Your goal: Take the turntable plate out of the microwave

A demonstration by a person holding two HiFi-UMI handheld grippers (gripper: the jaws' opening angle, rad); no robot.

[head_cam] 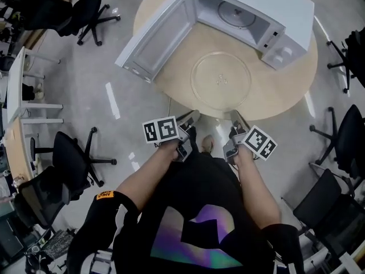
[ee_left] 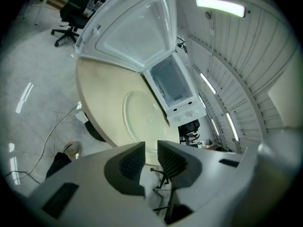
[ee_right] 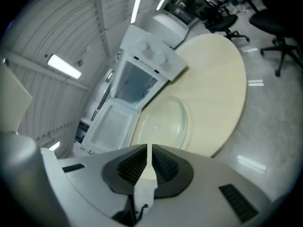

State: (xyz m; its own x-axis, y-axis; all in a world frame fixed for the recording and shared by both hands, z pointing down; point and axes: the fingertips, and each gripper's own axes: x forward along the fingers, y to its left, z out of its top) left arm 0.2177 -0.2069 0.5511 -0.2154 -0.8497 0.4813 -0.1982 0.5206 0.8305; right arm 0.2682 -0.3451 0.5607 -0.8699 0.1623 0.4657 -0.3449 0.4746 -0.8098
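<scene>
The clear glass turntable plate (head_cam: 220,81) lies flat on the round wooden table (head_cam: 285,90), in front of the white microwave (head_cam: 285,4), whose door (head_cam: 154,39) stands wide open. Inside the cavity a round hub (head_cam: 235,14) shows. Both grippers hang off the table's near edge, close to the person's body and apart from the plate. My left gripper (head_cam: 190,120) (ee_left: 150,148) has a clear gap between its jaws with nothing in it. My right gripper (head_cam: 236,119) (ee_right: 149,148) has its jaws almost together, empty. The plate (ee_left: 142,119) (ee_right: 163,124) lies ahead in both gripper views.
Black office chairs stand around the table: one at the lower left (head_cam: 74,158), one at the right (head_cam: 342,136), one at the top left (head_cam: 85,10). A white desk (head_cam: 14,96) runs along the left edge. A cable (ee_left: 47,141) trails over the grey floor.
</scene>
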